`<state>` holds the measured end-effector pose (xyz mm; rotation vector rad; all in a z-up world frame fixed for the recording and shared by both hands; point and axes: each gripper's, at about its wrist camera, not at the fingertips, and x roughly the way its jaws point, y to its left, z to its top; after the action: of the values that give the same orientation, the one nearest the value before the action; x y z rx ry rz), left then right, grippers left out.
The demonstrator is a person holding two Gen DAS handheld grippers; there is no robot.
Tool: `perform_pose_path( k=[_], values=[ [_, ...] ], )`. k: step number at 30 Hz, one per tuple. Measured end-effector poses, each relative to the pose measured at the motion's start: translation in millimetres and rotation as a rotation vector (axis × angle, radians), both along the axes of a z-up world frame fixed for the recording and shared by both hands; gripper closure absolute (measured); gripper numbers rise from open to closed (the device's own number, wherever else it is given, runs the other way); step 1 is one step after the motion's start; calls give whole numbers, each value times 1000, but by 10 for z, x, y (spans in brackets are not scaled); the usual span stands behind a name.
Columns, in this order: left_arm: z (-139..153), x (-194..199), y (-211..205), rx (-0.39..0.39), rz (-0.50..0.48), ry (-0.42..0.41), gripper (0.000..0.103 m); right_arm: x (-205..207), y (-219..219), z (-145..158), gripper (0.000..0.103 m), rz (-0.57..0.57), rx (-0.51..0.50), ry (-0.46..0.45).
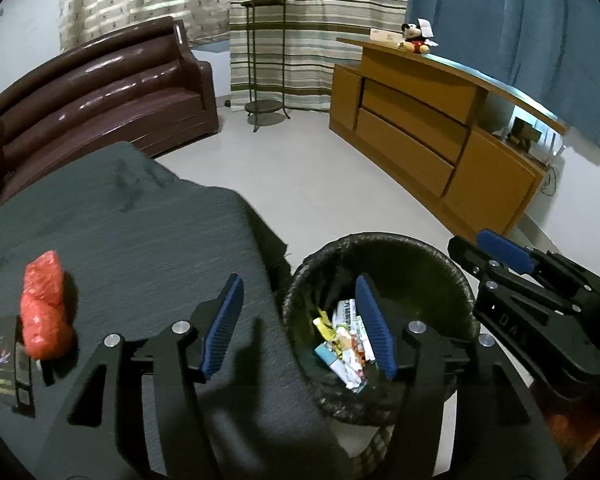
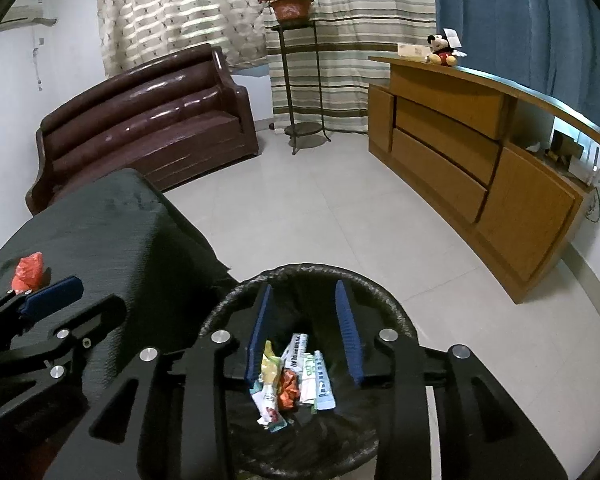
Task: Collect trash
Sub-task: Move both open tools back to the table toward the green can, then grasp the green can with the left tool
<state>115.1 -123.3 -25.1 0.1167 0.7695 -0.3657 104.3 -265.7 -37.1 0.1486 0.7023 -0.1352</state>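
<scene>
Crumpled red plastic wrapper [image 1: 44,306] remains on your dark cloth-covered desk [image 1: 148,232]; both tools gape empty, so send left tool [image 1: 298,326] there.

right gripper [image 2: 304,330] hovering open over bin [image 2: 236,296], holding nothing | wrappers [image 2: 296,380] lying inside bin | red wrapper [image 2: 29,269] sitting on dark-covered table [image 2: 112,232] | left gripper [image 2: 48,300] showing at left edge
</scene>
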Motion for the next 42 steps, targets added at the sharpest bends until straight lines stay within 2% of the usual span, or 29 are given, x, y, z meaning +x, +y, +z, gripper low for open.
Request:
perform_pose_path(
  k=[16, 24, 30, 38, 41, 42],
  values=[
    [70, -365, 899, 9, 144, 11, 45, -147, 746, 58, 67, 151, 10, 22],
    [-10, -569, 1341, 15, 209, 32, 45, -255, 1132, 52, 67, 221, -4, 39],
    [-126, -637, 1543, 20, 223, 62, 45, -312, 1352, 42, 67, 258, -10, 49],
    [-281, -592, 1556, 9, 207, 116, 45, -354, 1507, 11, 66, 281, -13, 61],
    [-280, -568, 1554, 6, 193, 110, 55, -358, 1536, 4, 66, 285, -12, 64],
    [-280, -564, 1538, 14, 185, 106, 61, -357, 1544, 2, 66, 286, -12, 65]
  ],
)
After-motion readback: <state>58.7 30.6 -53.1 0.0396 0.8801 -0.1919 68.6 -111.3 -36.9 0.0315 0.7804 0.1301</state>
